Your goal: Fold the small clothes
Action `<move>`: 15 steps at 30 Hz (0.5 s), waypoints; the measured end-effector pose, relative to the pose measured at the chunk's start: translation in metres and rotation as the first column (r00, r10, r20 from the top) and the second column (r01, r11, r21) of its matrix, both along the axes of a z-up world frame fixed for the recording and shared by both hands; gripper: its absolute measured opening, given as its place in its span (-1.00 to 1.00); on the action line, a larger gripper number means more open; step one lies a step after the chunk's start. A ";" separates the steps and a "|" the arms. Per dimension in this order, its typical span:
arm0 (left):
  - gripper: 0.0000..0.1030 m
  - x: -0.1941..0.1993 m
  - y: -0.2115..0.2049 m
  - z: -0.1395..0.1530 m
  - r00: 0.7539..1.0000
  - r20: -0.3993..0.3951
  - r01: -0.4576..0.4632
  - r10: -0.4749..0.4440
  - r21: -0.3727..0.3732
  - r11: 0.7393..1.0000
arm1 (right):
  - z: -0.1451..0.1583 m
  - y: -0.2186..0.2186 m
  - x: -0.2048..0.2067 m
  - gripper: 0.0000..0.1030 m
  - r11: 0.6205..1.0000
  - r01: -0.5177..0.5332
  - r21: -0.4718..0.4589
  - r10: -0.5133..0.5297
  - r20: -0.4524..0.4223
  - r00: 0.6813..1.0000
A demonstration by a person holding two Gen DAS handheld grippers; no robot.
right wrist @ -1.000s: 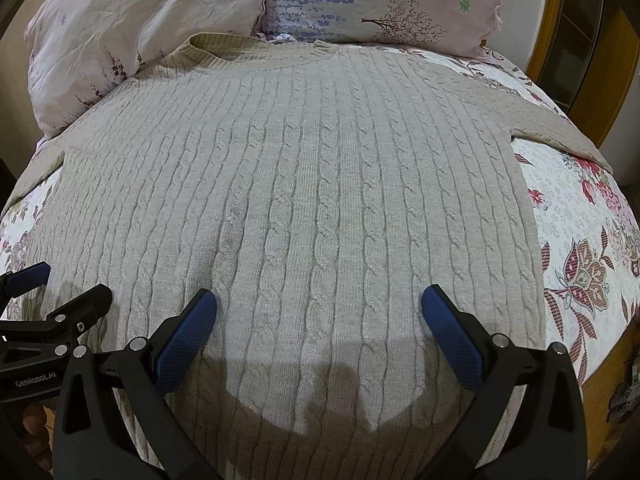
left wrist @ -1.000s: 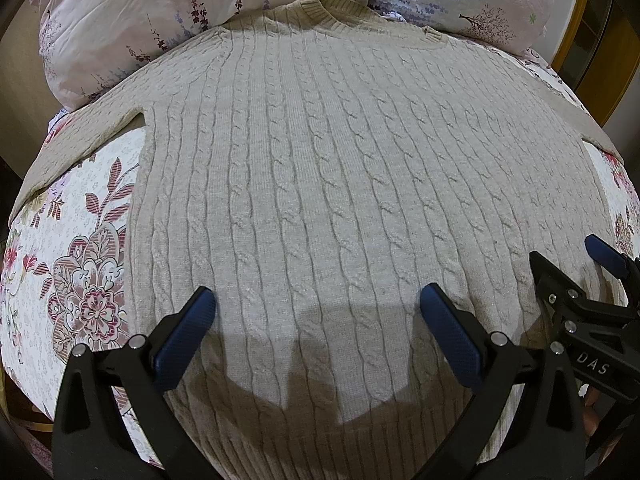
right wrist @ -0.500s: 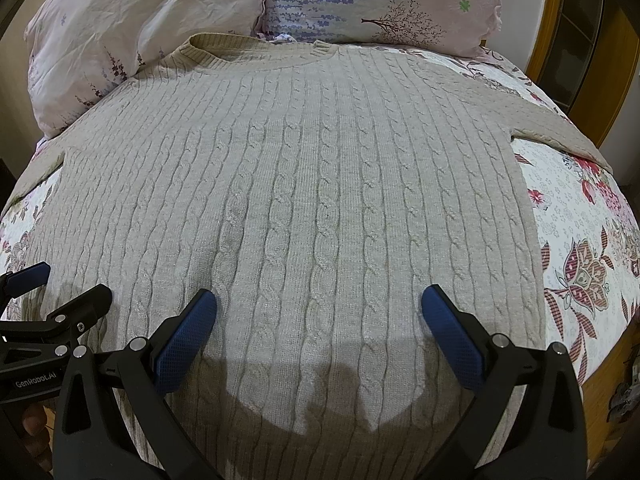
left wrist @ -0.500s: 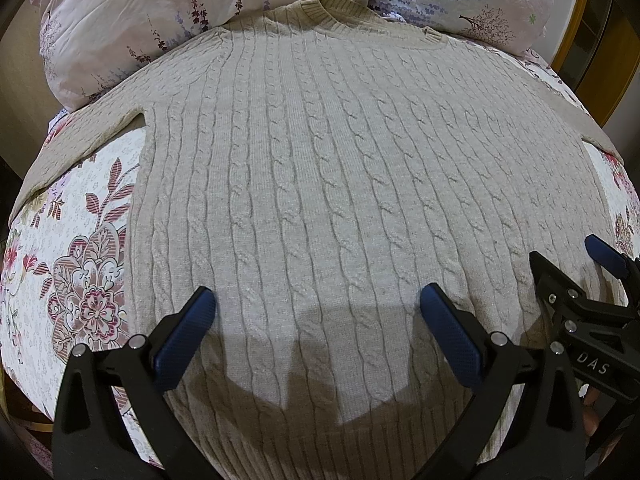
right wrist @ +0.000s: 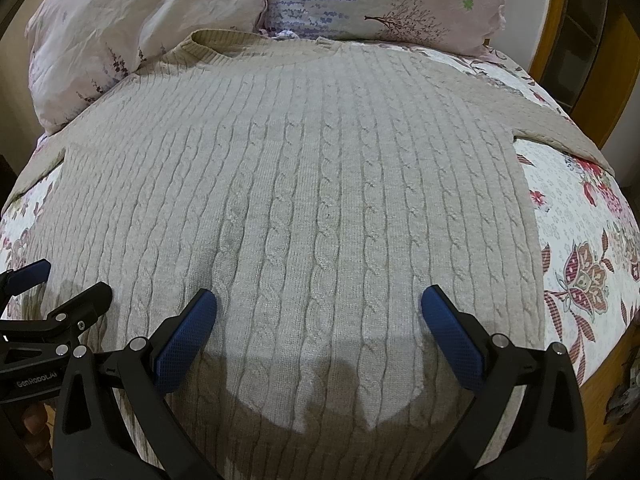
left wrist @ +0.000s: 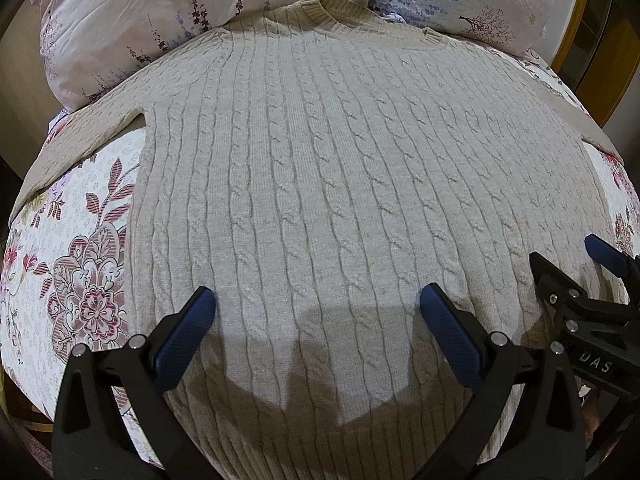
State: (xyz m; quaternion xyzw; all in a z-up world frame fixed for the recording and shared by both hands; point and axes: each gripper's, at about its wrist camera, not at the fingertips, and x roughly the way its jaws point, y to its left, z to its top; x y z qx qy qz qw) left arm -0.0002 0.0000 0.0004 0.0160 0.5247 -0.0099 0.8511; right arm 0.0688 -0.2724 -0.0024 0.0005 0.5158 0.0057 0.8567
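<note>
A beige cable-knit sweater lies flat and face up on the bed, neck toward the pillows, sleeves spread out to both sides. It also fills the right wrist view. My left gripper is open and empty, hovering over the sweater's lower left part. My right gripper is open and empty over the lower right part. The right gripper also shows at the right edge of the left wrist view, and the left gripper shows at the left edge of the right wrist view.
The bed has a floral quilt, also seen in the right wrist view. Two pillows lie at the head. A wooden frame stands at the far right. The bed's wooden edge is at the lower right.
</note>
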 end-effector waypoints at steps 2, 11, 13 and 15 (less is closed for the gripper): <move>0.97 0.000 0.000 0.000 1.000 -0.001 0.000 0.000 0.000 1.000 | 0.000 0.000 0.003 0.97 1.000 -0.010 0.000 0.010 -0.015 1.000; 0.97 0.000 0.000 0.000 1.000 0.001 0.000 0.000 0.000 1.000 | -0.001 -0.002 0.002 0.97 1.000 -0.024 0.003 0.025 -0.019 1.000; 0.97 0.000 0.000 0.000 1.000 0.000 0.000 0.000 0.000 1.000 | -0.001 -0.002 0.002 0.97 1.000 -0.025 0.002 0.025 -0.017 1.000; 0.97 0.000 0.000 0.000 1.000 0.001 0.000 0.000 0.000 1.000 | -0.001 -0.001 0.002 0.97 1.000 -0.029 0.002 0.029 -0.016 0.999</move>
